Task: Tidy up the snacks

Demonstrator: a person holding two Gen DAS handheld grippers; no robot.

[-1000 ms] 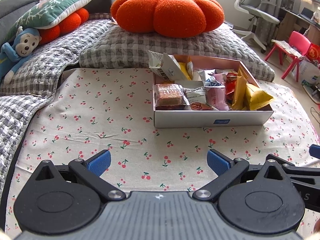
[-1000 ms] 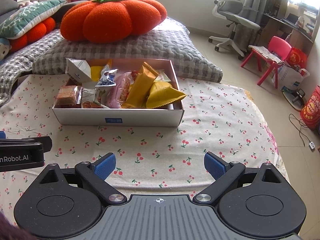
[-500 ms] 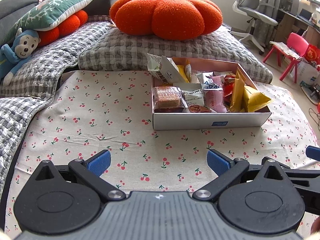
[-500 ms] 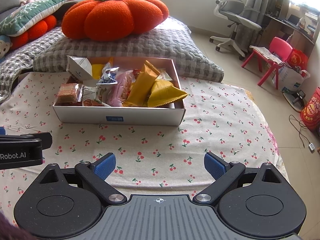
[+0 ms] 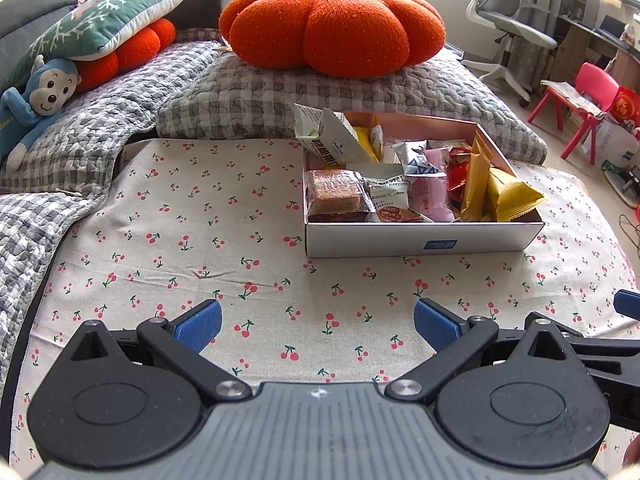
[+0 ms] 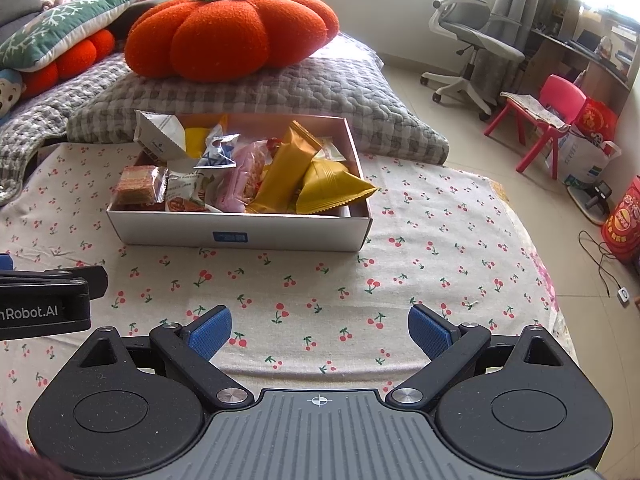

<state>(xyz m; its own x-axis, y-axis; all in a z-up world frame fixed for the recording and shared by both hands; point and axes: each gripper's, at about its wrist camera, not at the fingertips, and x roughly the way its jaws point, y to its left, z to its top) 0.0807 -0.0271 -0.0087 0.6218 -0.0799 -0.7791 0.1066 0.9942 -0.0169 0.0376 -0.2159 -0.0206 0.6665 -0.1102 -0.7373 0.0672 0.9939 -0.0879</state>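
Both the left gripper (image 5: 316,322) and right gripper (image 6: 319,330) hung spread and empty before the snack box (image 6: 240,236), so a neat finish probably called for tucking the overhanging yellow packet (image 6: 334,192) inside.

Black linkages, blue ribbed fingers (image 5: 199,325), seemingly steel screws.

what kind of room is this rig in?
Probably a home bedroom doubling as a study: a pumpkin cushion on quilted pillows, a stuffed monkey, and an office chair by a desk. The snack box sits on cherry-print cloth.
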